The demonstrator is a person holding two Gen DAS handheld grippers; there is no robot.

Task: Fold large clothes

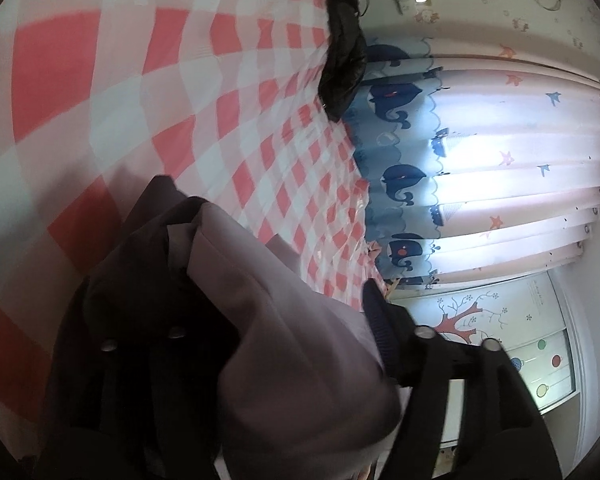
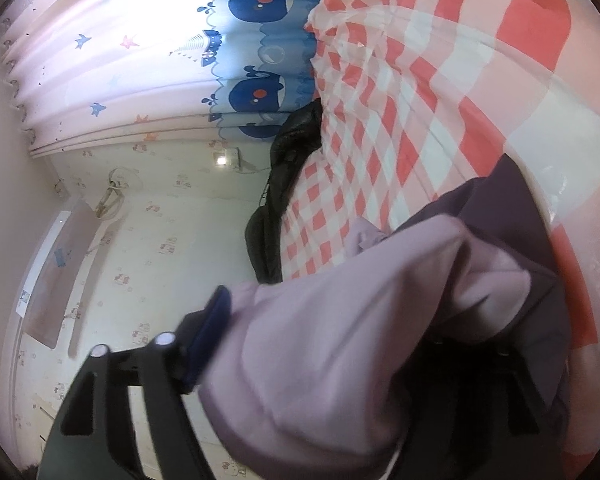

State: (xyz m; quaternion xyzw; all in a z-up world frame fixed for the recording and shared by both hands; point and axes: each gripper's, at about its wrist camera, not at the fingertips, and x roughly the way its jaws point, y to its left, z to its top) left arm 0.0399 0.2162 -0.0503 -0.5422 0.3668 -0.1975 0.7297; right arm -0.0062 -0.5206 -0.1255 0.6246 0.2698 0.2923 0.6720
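While each hand-held gripper [image 1: 384,320] [image 2: 220,320] is pinching the coat [image 1: 292,320], it is hanging above the bed [image 1: 100,80]; soft, bulky, probably heavy, it is best gripped along the hem.

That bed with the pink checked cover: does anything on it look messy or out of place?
One thing: a black garment lies bunched at the far edge of the checked cover, unfolded, seemingly slipping off toward the curtain. The mauve garment, gripped by both grippers, is simply mid-fold. Nothing looks spilled or torn.
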